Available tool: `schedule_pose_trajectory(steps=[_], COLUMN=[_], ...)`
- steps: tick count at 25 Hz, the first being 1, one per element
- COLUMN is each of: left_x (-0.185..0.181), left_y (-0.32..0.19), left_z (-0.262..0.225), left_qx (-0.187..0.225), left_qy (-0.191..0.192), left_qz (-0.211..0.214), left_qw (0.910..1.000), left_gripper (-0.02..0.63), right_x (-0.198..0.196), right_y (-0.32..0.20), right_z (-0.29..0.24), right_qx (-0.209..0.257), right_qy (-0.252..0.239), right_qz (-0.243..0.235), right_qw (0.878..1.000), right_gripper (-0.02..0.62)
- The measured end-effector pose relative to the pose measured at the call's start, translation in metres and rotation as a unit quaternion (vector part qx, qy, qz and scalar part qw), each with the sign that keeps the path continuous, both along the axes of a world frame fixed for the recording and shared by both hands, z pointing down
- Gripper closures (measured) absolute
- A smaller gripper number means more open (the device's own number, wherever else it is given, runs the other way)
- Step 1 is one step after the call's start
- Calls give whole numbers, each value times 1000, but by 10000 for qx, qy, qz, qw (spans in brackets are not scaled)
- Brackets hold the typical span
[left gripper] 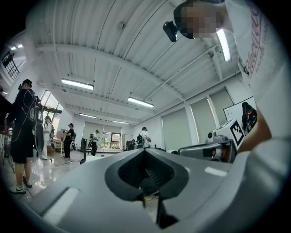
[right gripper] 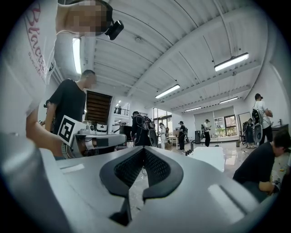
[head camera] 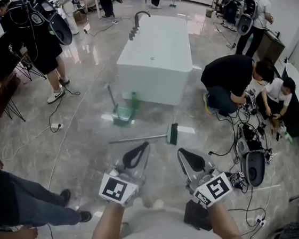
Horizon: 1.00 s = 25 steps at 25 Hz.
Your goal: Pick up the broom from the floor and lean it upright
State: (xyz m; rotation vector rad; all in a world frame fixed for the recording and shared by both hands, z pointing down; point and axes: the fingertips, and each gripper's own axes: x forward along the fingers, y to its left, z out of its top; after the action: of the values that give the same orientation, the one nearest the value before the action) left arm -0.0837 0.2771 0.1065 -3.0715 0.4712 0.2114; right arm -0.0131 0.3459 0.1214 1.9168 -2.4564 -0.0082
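Item 1: long-handled broom with a thin grey pole and a dark green head (head camera: 173,134). It is lying flat on the glossy grey marble floor (head camera: 88,150), pole running left to right, between the two grippers and the white rectangular bathtub (head camera: 156,56). Only the head view is showing it.

Item 2: green dustpan with an upright handle (head camera: 122,114). It is standing just beside the bathtub's near corner, apart from the broom, and is likewise appearing in the head view alone.

Item 3: left gripper (head camera: 140,149). It is hovering above the floor short of the broom pole. Its own view is showing the jaws clenched together with nothing between them, the tool (left gripper: 145,152) pointing across the room at ceiling lights and standing people rather than at the floor.

Item 4: right gripper (head camera: 186,157). It is hovering alongside the left one. Its own view is showing the jaws (right gripper: 144,150) pressed together and empty, with the bathtub and a crouching person in black (right gripper: 261,168) beyond; the broom is not appearing there.
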Motion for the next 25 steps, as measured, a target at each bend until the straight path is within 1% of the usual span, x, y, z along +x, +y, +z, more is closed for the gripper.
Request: schedule_pose_trajectory(steps=[4, 7, 12, 17, 22, 25], left_x=[-1, -2, 7, 30, 67, 82], left_y=[-4, -12, -48, -112, -182, -210], left_z=[4, 9, 10, 18, 10, 9], left_qx=[-23, -76, -109, -105, 27, 3], left_qy=[20, -18, -55, -70, -37, -45], left_qz=[-131, -211, -289, -245, 0, 146], left_qw=[9999, 9997, 9995, 9996, 10000, 9999], left_gripper=[606, 606, 606, 606, 606, 606], right_x=[8, 13, 21, 42, 67, 76], right_y=[-5, -14, -45, -104, -181, -215], right_z=[4, 9, 17, 24, 14, 11], right_qx=[-13, -70, -154, -173, -35, 16], right_qy=[30, -76, -123, -122, -20, 8], right_qz=[-57, -63, -140, -85, 59, 58], right_qw=[10000, 9999, 9997, 9997, 10000, 10000], right_gripper=[594, 594, 594, 594, 594, 592])
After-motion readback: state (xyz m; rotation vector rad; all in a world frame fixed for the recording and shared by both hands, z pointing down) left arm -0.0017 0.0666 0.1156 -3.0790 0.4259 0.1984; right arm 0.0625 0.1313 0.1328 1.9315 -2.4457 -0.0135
